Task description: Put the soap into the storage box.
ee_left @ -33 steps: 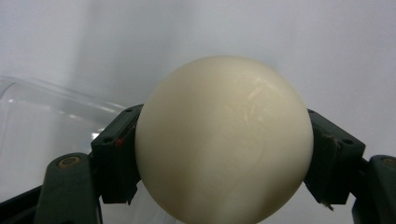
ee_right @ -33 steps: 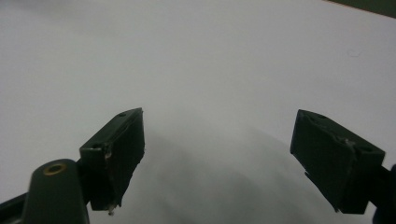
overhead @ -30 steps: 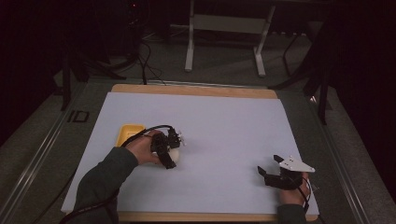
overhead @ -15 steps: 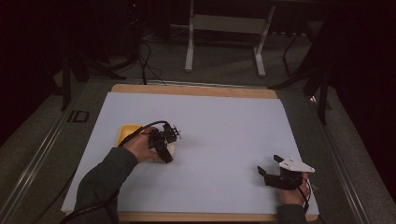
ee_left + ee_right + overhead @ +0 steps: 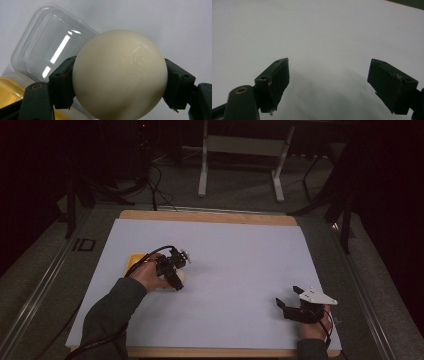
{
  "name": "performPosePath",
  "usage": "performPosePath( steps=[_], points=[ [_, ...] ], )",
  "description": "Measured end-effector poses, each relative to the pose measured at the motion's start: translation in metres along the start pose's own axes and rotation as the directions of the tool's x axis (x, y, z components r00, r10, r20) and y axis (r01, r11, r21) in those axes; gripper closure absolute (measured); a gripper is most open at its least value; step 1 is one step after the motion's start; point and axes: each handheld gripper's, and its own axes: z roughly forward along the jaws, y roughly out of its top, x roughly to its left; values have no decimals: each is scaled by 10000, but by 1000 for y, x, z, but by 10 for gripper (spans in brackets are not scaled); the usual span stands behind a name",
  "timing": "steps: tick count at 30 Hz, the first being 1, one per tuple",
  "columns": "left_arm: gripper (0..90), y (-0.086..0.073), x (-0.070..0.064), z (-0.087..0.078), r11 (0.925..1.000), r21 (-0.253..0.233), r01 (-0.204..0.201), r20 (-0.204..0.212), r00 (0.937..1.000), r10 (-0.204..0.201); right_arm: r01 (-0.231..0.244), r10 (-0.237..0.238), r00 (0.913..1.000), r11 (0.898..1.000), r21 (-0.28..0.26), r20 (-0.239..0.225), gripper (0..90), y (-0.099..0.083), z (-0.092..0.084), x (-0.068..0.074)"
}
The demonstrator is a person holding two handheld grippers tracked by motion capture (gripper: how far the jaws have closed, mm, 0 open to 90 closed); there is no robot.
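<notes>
In the high view, a desk (image 5: 235, 250) covered by a pale sheet fills the middle of the frame, with a strip of wood showing along its far and near edges. Dark floor, cables and the legs of a metal stand lie beyond it at the top of the frame.

The person's left hand (image 5: 150, 276) comes in from the lower left, in a dark green sleeve, and holds the left claw (image 5: 176, 276) at the centre left of the desk. In the left gripper view this claw (image 5: 120, 82) is clenched around a smooth cream-white ball (image 5: 119, 75), one black jaw pressed against each side of it. The ball takes up the middle of that frame.

Behind the ball, in the upper left of the left gripper view, a clear plastic lid (image 5: 50, 45) with rounded corners lies on the pale sheet. At the lower left edge of the same frame is a yellow container (image 5: 7, 92), touching or just under the lid's near edge. In the high view the yellow container (image 5: 134, 261) sits just beside the left hand, on its far left side.

The right hand (image 5: 314, 326) rests at the lower right of the high view, near the desk's front edge, well apart from the left. Its right claw (image 5: 287, 300) carries a grey three-cornered plate on top. In the right gripper view, the right claw (image 5: 329, 85) is released, its jaws spread wide over bare sheet.
</notes>
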Motion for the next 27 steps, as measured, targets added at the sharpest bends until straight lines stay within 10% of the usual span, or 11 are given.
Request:
performPosePath(
  steps=[27],
  points=[
    [252, -12, 17, -15, 9920, -545, 1137, -335, 9927, -1157, 17, -17, 10000, 10000, 17, -2, 176, 0, 0, 0]
  ],
)
